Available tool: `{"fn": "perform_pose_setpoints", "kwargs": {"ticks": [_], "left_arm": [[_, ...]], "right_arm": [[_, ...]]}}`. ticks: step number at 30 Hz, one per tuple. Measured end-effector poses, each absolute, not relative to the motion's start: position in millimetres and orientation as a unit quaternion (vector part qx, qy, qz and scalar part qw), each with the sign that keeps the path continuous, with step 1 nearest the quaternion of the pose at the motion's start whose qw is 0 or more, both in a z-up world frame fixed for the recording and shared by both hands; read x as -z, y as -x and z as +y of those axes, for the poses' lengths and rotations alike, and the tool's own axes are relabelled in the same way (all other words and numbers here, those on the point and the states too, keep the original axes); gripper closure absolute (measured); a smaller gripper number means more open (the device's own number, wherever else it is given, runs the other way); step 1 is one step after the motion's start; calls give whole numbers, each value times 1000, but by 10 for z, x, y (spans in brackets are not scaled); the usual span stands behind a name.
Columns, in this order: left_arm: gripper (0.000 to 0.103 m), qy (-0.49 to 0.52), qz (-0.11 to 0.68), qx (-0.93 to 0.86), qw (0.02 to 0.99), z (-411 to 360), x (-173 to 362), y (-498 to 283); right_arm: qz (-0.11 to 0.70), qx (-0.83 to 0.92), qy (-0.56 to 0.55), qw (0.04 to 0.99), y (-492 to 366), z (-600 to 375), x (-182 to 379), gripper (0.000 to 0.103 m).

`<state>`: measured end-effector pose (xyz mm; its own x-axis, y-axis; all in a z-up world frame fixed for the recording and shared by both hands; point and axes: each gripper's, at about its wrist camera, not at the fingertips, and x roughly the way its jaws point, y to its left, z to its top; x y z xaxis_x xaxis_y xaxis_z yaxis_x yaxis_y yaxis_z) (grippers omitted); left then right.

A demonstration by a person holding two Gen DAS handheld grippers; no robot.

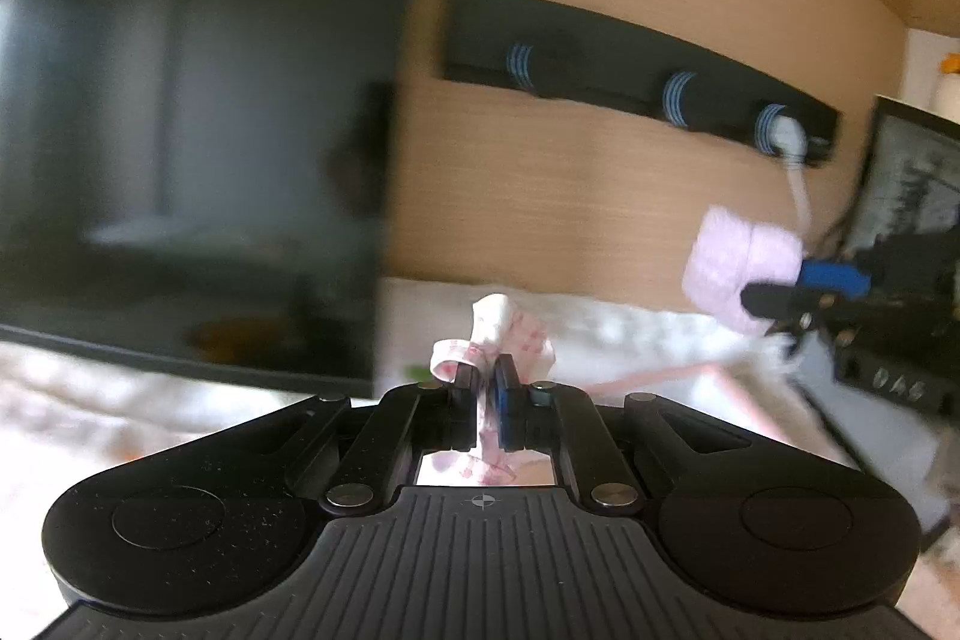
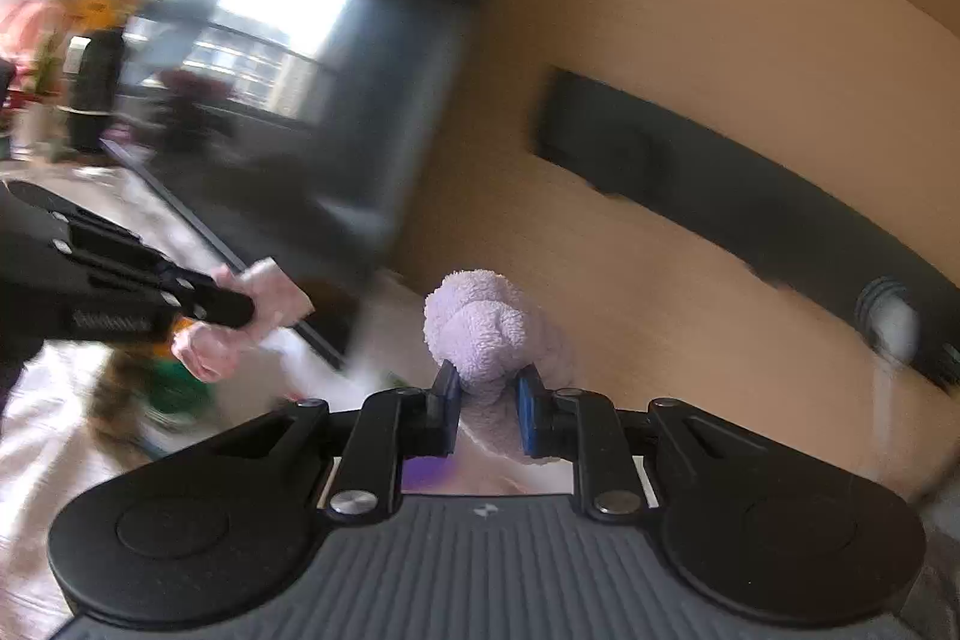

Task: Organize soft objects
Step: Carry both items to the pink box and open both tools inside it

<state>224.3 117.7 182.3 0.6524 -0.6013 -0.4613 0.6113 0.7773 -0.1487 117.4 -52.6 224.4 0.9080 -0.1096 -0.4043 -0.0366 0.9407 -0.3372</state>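
Observation:
My left gripper point(image 1: 485, 370) is shut on a thin white cloth with a pink print point(image 1: 510, 334), held up in the air. It also shows at the left of the right wrist view point(image 2: 240, 307), where the cloth point(image 2: 264, 292) bunches around its fingers. My right gripper point(image 2: 487, 385) is shut on a fluffy lilac towel bundle point(image 2: 480, 322), also lifted. In the left wrist view that gripper point(image 1: 774, 295) sits at the right with the towel point(image 1: 738, 262) sticking out to its left.
A large dark TV screen point(image 1: 192, 130) fills the left. A wooden wall point(image 1: 570, 196) behind carries a black power strip point(image 1: 636, 76) with a white plug point(image 1: 789, 136). A white fluffy surface point(image 1: 648, 340) lies below. A dark framed panel point(image 1: 912, 184) stands at the right.

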Motion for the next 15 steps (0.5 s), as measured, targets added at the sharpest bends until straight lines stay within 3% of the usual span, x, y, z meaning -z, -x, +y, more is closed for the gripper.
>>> {"fn": "perform_pose_setpoints", "kwargs": {"ticks": [8, 15], "left_arm": [[95, -21, 305, 441, 844, 134, -1594, -2342], [95, -39, 352, 471, 808, -273, -1288, -2411]], "right_arm": [[277, 100, 87, 952, -1062, -1418, -1915, 84], [315, 83, 9, 945, -1251, -1781, -1611, 84]]}}
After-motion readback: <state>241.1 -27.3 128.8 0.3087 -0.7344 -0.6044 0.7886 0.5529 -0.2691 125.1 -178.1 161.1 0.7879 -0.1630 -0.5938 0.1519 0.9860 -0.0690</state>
